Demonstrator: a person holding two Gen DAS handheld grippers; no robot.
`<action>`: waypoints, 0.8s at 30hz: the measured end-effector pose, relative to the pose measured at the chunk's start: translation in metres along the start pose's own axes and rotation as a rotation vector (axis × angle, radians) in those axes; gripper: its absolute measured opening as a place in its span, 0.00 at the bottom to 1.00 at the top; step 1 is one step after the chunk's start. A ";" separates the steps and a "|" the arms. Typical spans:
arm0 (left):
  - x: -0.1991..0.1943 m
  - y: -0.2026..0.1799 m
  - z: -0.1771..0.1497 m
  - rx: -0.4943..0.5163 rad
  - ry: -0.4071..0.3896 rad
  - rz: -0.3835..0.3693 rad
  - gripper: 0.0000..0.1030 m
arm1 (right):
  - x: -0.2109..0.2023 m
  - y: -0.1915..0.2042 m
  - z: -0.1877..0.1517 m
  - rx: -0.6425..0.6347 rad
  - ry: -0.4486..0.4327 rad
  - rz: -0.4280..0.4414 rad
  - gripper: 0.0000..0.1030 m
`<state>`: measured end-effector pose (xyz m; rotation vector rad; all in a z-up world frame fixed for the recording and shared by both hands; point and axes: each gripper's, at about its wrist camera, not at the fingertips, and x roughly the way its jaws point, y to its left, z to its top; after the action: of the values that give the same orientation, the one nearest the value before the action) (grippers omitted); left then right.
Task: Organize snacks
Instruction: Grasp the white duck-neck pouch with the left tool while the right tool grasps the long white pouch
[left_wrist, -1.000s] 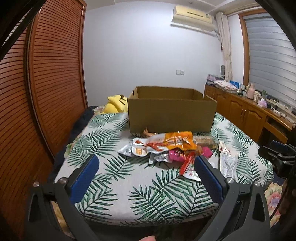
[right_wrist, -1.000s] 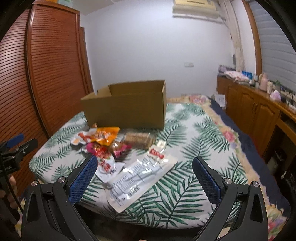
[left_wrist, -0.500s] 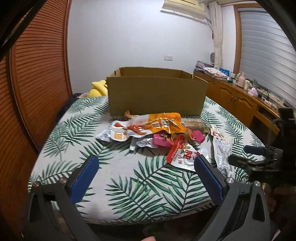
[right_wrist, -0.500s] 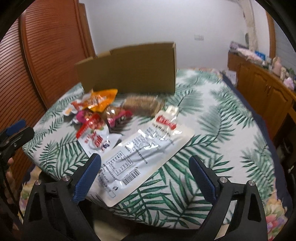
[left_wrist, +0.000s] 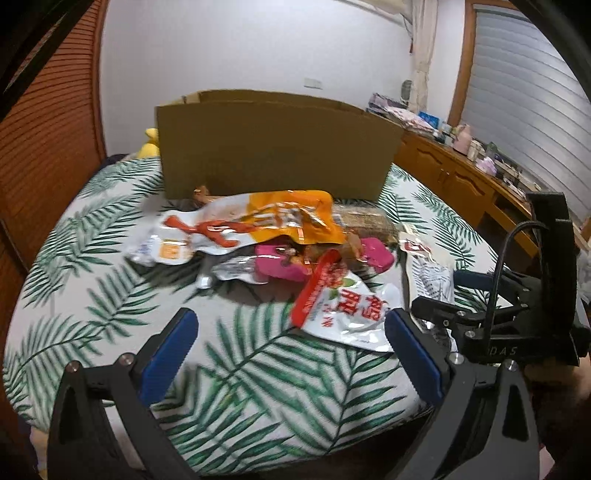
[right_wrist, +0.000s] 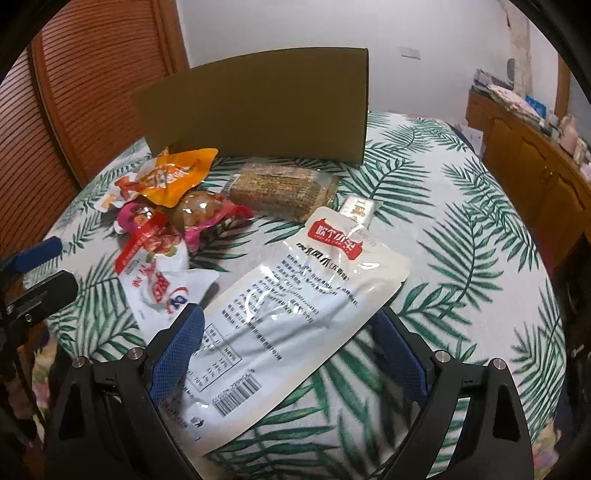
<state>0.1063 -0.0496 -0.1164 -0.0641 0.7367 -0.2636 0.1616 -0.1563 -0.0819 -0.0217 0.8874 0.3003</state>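
Note:
A pile of snack packets lies on the leaf-print bed in front of an open cardboard box (left_wrist: 273, 147) (right_wrist: 258, 110). An orange and white packet (left_wrist: 251, 221) lies on top, with pink packets (left_wrist: 280, 262) and a red and white packet (left_wrist: 340, 306) nearer me. My left gripper (left_wrist: 291, 343) is open, low over the bed just short of the red and white packet. My right gripper (right_wrist: 288, 339) is open, its fingers either side of a large white pouch (right_wrist: 288, 306) lying flat. A brown biscuit pack (right_wrist: 284, 188) lies behind it.
Wooden louvred wardrobe doors (left_wrist: 44, 129) stand at the left. A wooden cabinet (left_wrist: 465, 184) with small items runs along the right wall. A yellow plush toy (left_wrist: 149, 144) sits behind the box. The right gripper shows in the left wrist view (left_wrist: 480, 295).
Both grippers have moved forward and down toward the snack pile. The right gripper now straddles the near end of the white pouch. Both stay open.

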 end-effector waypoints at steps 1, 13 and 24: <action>0.003 -0.002 0.002 0.004 0.007 -0.010 0.98 | 0.000 -0.002 0.001 -0.006 0.003 0.001 0.90; 0.046 -0.029 0.015 0.067 0.106 -0.066 0.98 | -0.004 -0.022 0.003 -0.069 0.012 0.014 0.64; 0.066 -0.040 0.015 0.140 0.169 -0.057 0.87 | -0.005 -0.020 0.003 -0.086 0.020 -0.003 0.63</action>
<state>0.1541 -0.1059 -0.1427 0.0709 0.8832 -0.3781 0.1661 -0.1765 -0.0784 -0.1058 0.8934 0.3359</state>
